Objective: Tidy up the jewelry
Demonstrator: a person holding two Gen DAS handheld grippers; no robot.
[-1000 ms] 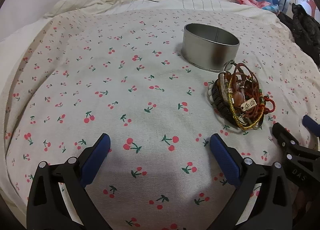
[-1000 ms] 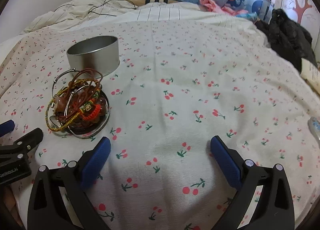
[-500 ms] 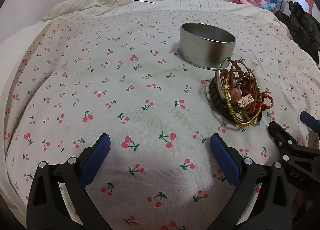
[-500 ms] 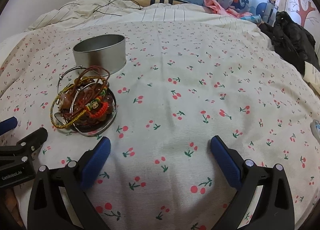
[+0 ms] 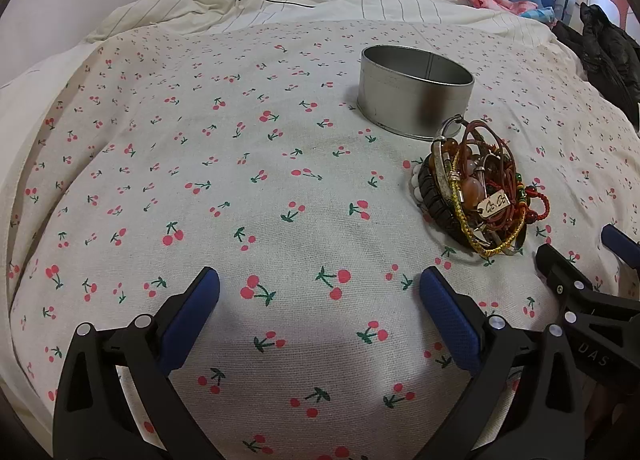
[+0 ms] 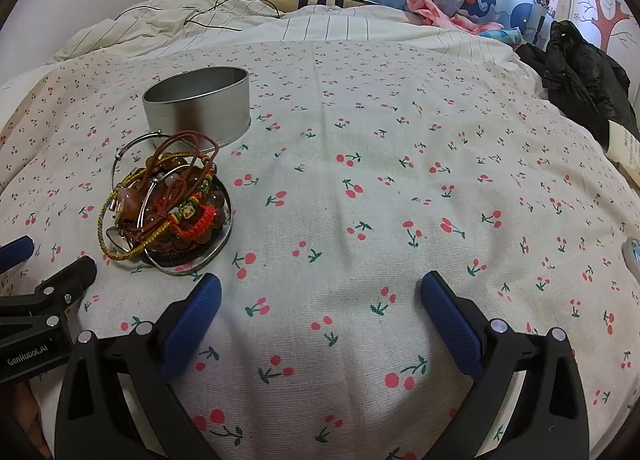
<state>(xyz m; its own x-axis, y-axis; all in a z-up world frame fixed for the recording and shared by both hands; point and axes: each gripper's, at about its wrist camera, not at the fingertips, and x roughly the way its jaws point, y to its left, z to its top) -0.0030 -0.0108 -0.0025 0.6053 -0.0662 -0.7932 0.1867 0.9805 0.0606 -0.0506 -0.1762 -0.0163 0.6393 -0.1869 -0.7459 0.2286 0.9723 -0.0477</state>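
Soft cherry-print bedspread under everything, w/ a rumpled striped duvet behind. Tangled heap of bracelets, cords, beads and thin metal bangles lies just in front of the round silver metal tin; a bangle seems to touch the tin's wall, hard to say. Left gripper and right gripper both spread wide, holding nothing, low over bare cloth near the heap. Risks: pieces are interlocked, so pinching one strand prob. drags the whole clump; slim bangles could slip the pads; the tin may tip on the soft bedding if nudged.
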